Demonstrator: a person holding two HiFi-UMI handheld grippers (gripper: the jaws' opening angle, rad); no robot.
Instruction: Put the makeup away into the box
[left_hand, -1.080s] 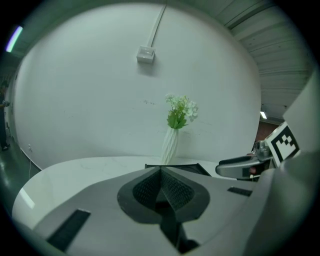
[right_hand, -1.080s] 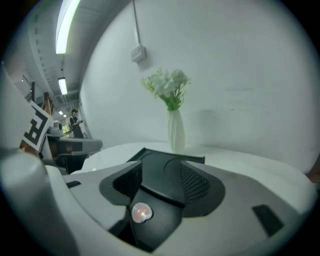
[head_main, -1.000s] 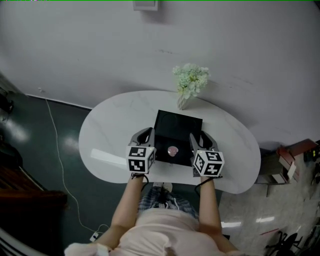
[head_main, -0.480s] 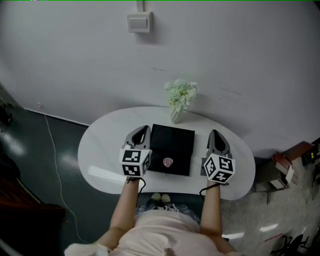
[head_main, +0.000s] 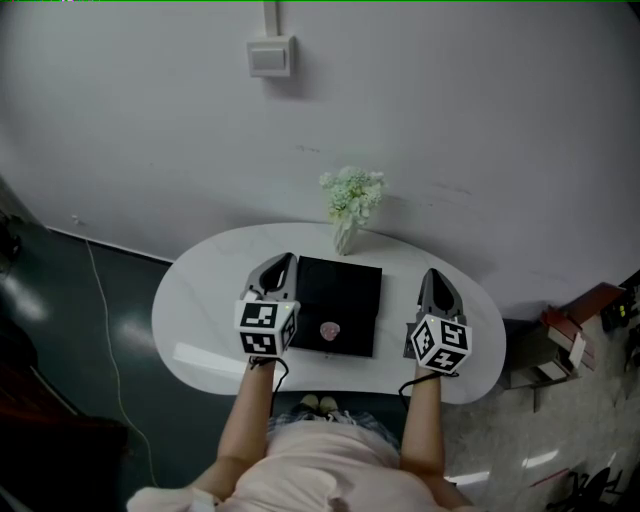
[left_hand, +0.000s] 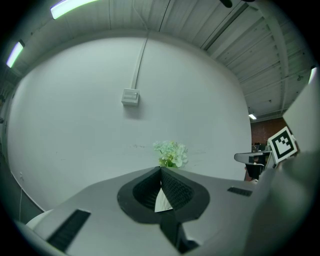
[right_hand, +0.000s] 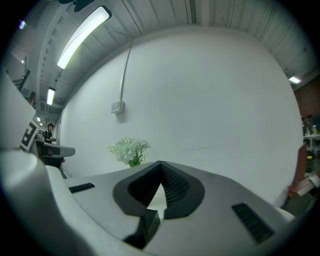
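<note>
A black square box (head_main: 345, 285) sits in the middle of the white oval table (head_main: 200, 300). A small pink round makeup item (head_main: 329, 329) shows against its near edge; whether it lies in or on the box I cannot tell. My left gripper (head_main: 283, 258) hovers beside the box's left edge. Its jaws meet at the tips (left_hand: 161, 168) with nothing between them. My right gripper (head_main: 434, 272) hangs off to the right, apart from the box. Its jaws have just been closing and now stand shut and empty (right_hand: 160, 162).
A vase of pale green flowers (head_main: 350, 195) stands just behind the box, and appears as flowers (left_hand: 170, 153) and flowers (right_hand: 129, 150) in the gripper views. A wall switch (head_main: 270, 55) is above. Boxes and clutter (head_main: 570, 340) lie on the floor at right.
Both grippers have lifted and drawn back from the box's sides. The right one has swung out to the right and its jaws have closed. The pink item stays at the box.
</note>
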